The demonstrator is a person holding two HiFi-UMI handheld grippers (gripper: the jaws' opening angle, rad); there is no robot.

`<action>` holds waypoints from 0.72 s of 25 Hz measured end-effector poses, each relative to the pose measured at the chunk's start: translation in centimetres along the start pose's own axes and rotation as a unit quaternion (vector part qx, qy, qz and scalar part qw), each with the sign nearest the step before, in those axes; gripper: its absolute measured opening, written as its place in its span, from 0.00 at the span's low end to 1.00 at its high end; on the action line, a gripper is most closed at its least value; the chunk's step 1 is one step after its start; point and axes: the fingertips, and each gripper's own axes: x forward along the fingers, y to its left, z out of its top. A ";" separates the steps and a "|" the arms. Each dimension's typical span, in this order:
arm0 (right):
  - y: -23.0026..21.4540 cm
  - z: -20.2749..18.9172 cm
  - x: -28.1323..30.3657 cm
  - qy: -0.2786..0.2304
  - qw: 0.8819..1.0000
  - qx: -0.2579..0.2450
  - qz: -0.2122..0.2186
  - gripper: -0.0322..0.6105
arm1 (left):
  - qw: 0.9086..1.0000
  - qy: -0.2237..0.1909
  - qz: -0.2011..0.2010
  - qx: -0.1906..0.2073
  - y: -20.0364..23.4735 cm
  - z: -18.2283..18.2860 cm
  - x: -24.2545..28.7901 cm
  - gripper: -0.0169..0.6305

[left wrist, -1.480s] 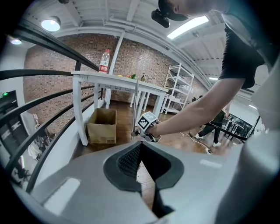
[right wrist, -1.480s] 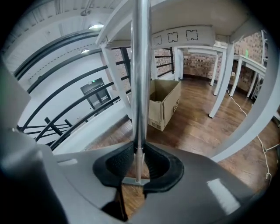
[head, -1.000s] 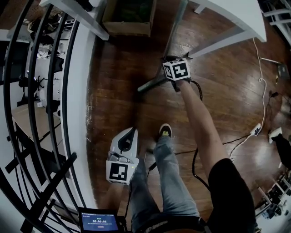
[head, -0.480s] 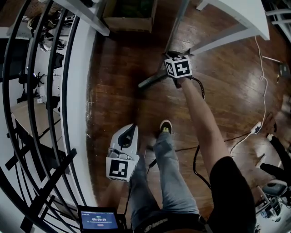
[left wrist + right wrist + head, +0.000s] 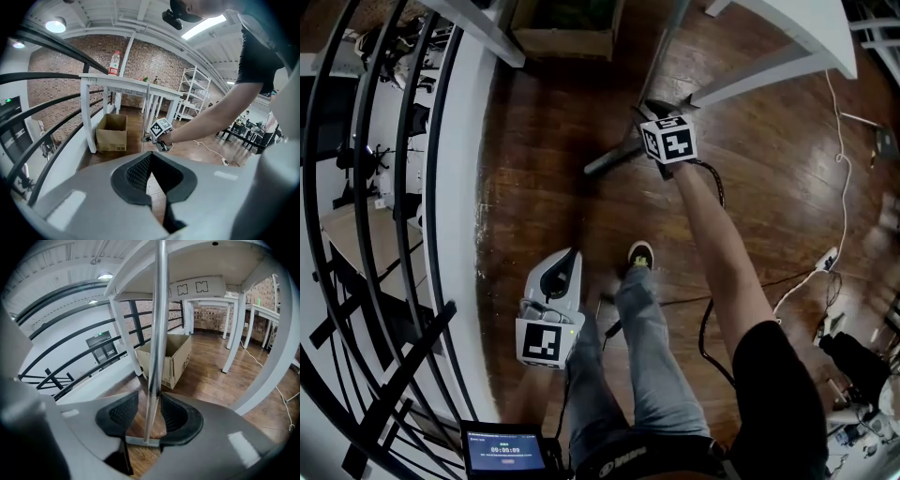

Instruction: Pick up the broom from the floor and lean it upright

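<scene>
The broom stands upright, its metal pole [image 5: 157, 324] rising past the edge of the white table [image 5: 197, 287] and its flat head [image 5: 140, 441] resting on the wooden floor. My right gripper [image 5: 150, 411] has the pole between its jaws. The jaws are opening, and a gap shows on each side of the pole. In the head view the right gripper [image 5: 652, 111] is at the pole [image 5: 661, 56], above the broom head [image 5: 614, 157]. My left gripper [image 5: 565, 272] hangs low by the person's leg; its jaws [image 5: 151, 155] are shut and empty.
A cardboard box [image 5: 562, 28] sits on the floor under the table, left of the broom. A black railing [image 5: 394, 187] and white ledge run along the left. A white cable [image 5: 839, 141] and power strip lie at the right. The person's shoe [image 5: 639, 255] is mid-floor.
Both grippers stay where they were. The right one remains at the broom pole. The head camera has shifted slightly, and dark things at the right edge have moved.
</scene>
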 end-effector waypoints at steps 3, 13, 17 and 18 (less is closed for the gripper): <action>0.3 0.0 -0.9 -0.008 1.000 -0.002 -0.001 0.29 | 1.000 0.000 -0.004 0.002 -0.4 0.3 -0.3 0.04; 4.7 -0.9 -9.2 -0.051 0.998 0.007 0.024 0.16 | 0.999 -0.024 -0.023 0.018 -1.6 2.0 -2.9 0.04; 10.3 0.0 -14.8 -0.085 0.995 -0.008 0.057 0.06 | 0.999 -0.034 -0.029 0.030 -2.3 3.8 -5.0 0.04; 11.9 0.5 -16.4 -0.093 0.993 -0.014 0.068 0.06 | 0.998 -0.035 -0.031 0.033 -2.4 4.4 -5.5 0.04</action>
